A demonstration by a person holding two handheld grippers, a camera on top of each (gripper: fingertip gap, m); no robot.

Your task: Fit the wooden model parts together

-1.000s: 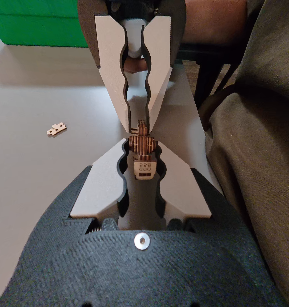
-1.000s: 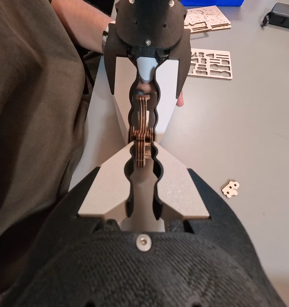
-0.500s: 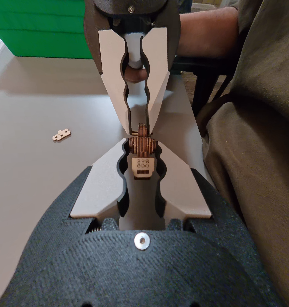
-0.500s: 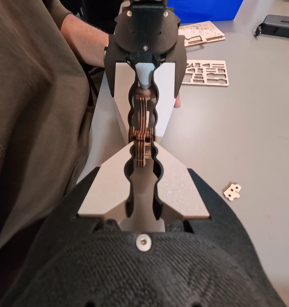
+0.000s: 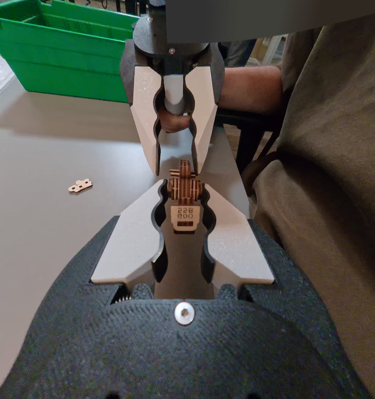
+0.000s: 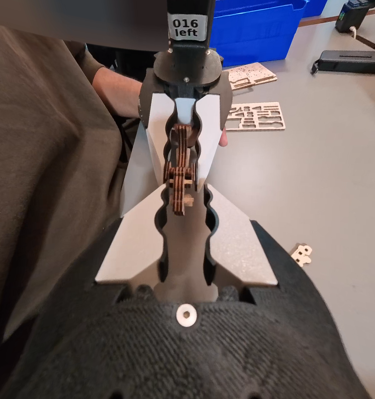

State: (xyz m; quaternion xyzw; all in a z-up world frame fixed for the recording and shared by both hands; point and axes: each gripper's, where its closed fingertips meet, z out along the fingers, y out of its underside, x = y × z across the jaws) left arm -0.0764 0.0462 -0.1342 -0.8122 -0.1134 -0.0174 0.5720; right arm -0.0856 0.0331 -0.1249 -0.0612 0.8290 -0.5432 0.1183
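Wooden model [image 5: 185, 187] between facing claws — above table [image 5: 52, 216]

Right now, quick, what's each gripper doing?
Left gripper: closed, holding the wooden model.
Right gripper: open, jaws either side of the model, not squeezing it.

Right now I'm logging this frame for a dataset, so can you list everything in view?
wooden model: one, brown layered, clamped in the left gripper's tips
loose wooden piece: one, pale, on the table
punched-out sheet: one, pale, flat on the table
sheet stack: one, pale, by the blue bin
green bin: one, far table edge
blue bin: one, far table edge
black case: one, right of the sheets
table: one, grey
person's clothing: olive, beside the table
left gripper: black and white, shut on the model
right gripper: black and white, open around the model's end
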